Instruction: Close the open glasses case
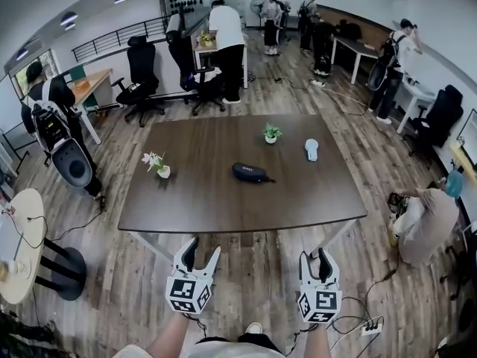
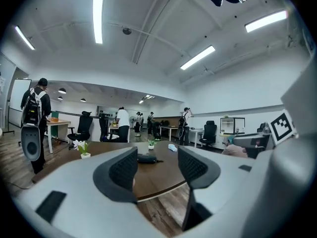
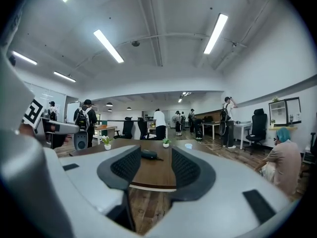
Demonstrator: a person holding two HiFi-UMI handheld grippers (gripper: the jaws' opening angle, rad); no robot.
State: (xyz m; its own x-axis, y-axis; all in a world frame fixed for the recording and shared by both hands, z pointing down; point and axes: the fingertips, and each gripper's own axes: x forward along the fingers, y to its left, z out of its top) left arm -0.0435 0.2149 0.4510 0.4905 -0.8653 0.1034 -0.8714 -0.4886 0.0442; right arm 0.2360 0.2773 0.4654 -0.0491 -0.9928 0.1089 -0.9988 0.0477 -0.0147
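- White flowers [image 1: 158,162] in a small pot stand near the left edge of the dark table [image 1: 209,203].
- The left claw [image 1: 203,247] hangs short of the table's near edge, over the wooden floor [image 1: 253,274]. It is about level and points at the table. Its jaws stand apart with nothing between them.
- The case [image 1: 250,172], dark and oval, lies flat near the table's middle, well apart from both claws. Each gripper view shows it far off through the gap of the jaws.
- A green plant [image 1: 271,133] in a white pot stands behind the case, toward the far edge.
- A pale object [image 1: 311,150] lies to the plant's right.
- The right claw [image 1: 314,254] also hangs short of the near edge, with its jaws apart and empty.
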